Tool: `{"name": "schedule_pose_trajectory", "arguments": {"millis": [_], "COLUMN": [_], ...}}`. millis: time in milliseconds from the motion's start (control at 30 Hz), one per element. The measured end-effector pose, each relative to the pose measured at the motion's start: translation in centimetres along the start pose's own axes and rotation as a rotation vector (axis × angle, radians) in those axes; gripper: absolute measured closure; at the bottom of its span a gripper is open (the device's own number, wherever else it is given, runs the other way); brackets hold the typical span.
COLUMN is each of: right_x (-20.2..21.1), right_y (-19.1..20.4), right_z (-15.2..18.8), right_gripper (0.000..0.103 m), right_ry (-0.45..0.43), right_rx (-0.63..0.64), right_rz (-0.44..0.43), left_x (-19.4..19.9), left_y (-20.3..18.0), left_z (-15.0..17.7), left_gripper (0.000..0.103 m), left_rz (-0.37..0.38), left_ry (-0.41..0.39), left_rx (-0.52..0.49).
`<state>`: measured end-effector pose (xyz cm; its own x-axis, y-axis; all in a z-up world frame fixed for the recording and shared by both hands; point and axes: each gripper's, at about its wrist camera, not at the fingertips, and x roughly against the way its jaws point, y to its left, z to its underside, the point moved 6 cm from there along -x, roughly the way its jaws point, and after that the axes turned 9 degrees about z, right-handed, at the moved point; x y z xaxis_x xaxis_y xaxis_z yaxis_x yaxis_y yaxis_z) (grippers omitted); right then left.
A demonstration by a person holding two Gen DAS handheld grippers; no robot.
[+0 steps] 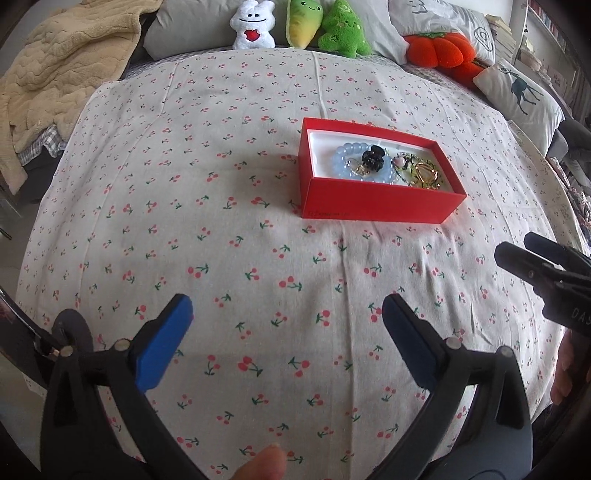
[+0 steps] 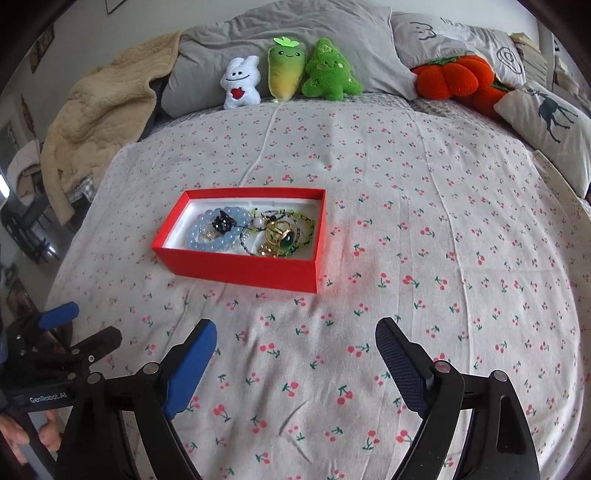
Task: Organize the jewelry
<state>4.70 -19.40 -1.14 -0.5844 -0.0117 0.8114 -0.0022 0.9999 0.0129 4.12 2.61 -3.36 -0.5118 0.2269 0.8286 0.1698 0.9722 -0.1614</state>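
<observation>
A red box [image 1: 373,201] with a white lining sits on the cherry-print bedsheet; it also shows in the right wrist view [image 2: 240,267]. Inside lie a pale blue bead bracelet [image 1: 345,155] [image 2: 201,232], a black hair claw [image 1: 373,158] [image 2: 222,221], a green bead necklace [image 2: 304,225] and gold rings, one with a green stone [image 2: 286,240]. My left gripper [image 1: 288,314] is open and empty, well short of the box. My right gripper [image 2: 295,339] is open and empty, below the box's near right corner.
Plush toys [image 2: 288,74], orange pumpkin cushions [image 2: 454,77] and grey pillows [image 2: 280,29] line the far end of the bed. A beige blanket [image 1: 55,74] is heaped at the far left. A deer-print cushion [image 2: 546,125] lies at the right.
</observation>
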Motion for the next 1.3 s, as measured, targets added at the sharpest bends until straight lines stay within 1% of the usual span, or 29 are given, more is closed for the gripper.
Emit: {"name": "schedule_pose_trajectory", "arguments": {"millis": [67, 133, 233, 367, 833, 1300], "right_x": [0.1, 0.2, 0.1, 0.2, 0.6, 0.7], "right_y": [-0.1, 0.0, 0.4, 0.9, 1.2, 1.1], "right_z": [1.2, 2.0, 3.3, 4.2, 4.0, 4.1], "right_gripper": [0.009, 0.009, 0.009, 0.009, 0.009, 0.009], "right_ry": [0.018, 0.031, 0.067, 0.1, 0.087, 0.084], "right_rx": [-0.005, 0.007, 0.017, 0.009, -0.008, -0.021], "right_rz": [0.028, 0.057, 0.067, 0.049, 0.068, 0.074], "left_x": [0.3, 0.5, 0.7, 0.9, 0.6, 0.6], "left_y": [0.0, 0.0, -0.3, -0.7, -1.3, -2.0], "left_z": [0.6, 1.1, 1.6, 1.9, 2.0, 1.9], "left_gripper": [0.001, 0.001, 0.001, 0.001, 0.001, 0.001], "left_rz": [-0.005, -0.005, 0.002, 0.0, -0.038, -0.048], "left_ry": [0.006, 0.009, 0.014, 0.017, -0.003, -0.006], "left_rx": [-0.006, -0.009, -0.005, -0.013, -0.023, -0.027]}}
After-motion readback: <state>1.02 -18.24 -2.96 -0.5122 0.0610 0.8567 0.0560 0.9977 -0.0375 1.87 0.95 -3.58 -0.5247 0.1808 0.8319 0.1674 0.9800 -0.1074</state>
